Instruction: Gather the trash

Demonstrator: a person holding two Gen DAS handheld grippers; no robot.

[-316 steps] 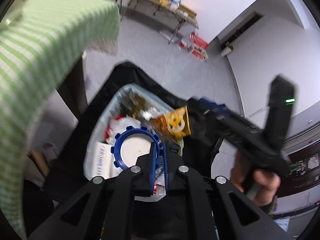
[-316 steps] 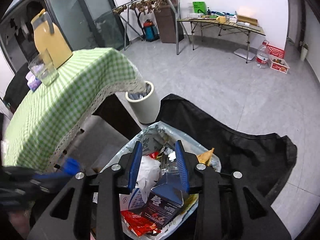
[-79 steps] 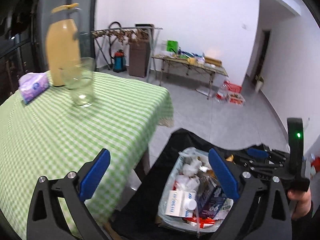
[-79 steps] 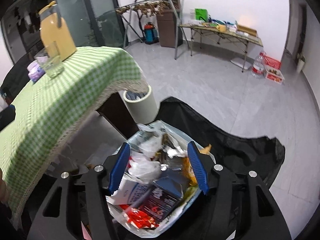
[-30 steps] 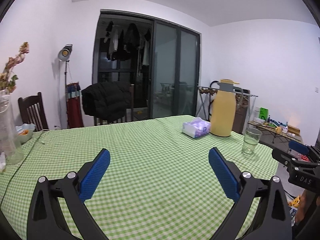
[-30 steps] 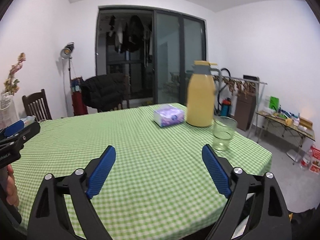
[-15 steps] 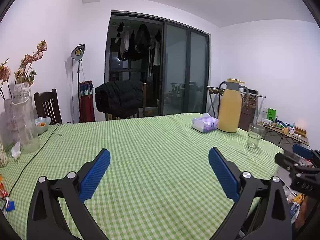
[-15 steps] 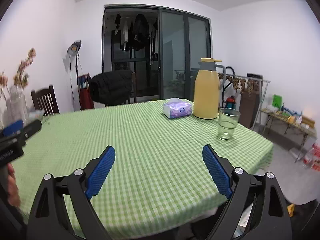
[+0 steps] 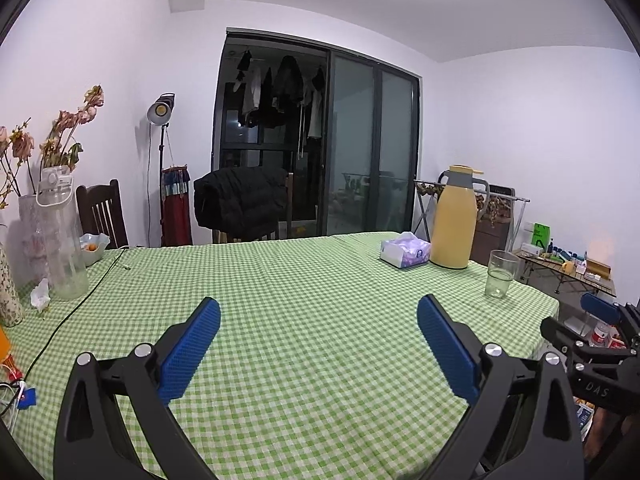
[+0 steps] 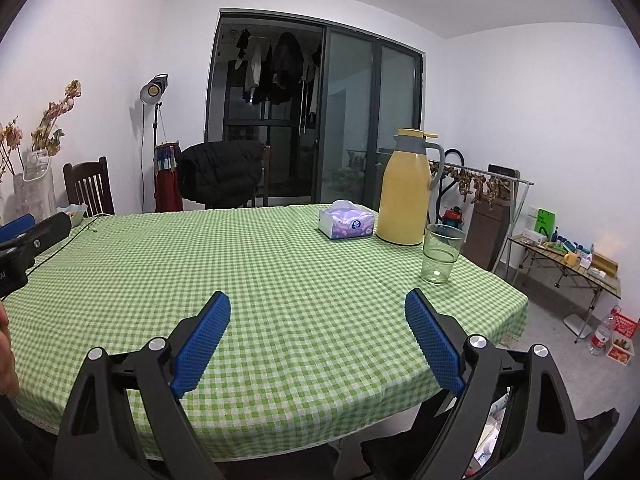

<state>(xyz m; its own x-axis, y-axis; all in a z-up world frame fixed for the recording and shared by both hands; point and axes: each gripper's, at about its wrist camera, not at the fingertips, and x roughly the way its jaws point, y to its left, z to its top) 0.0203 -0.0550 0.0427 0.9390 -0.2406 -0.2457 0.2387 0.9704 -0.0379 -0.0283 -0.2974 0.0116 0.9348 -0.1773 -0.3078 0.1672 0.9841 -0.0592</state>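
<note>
My left gripper point(image 9: 318, 312) is wide open and empty above the green checked tablecloth point(image 9: 304, 280). My right gripper point(image 10: 317, 304) is also wide open and empty over the same cloth point(image 10: 280, 264); it shows at the right edge of the left wrist view point(image 9: 592, 344). A crumpled white tissue point(image 9: 40, 294) lies by the vases at the table's left edge. A small blue scrap point(image 9: 27, 397) and an orange wrapper point(image 9: 5, 350) lie at the near left edge. A corner of the trash bag's contents point(image 10: 490, 436) shows below the table at the lower right.
A yellow thermos point(image 10: 404, 188), a tissue box point(image 10: 346, 224) and a drinking glass point(image 10: 440, 254) stand at the table's far right. Glass vases with dried flowers point(image 9: 60, 248) and a small bowl point(image 9: 93, 246) stand at the left. A black cable point(image 9: 80, 300) crosses the cloth. Chairs stand behind the table.
Both grippers have swung up from the trash bag on the floor to face the table, open throughout. The views have shifted slightly left in the last half second.
</note>
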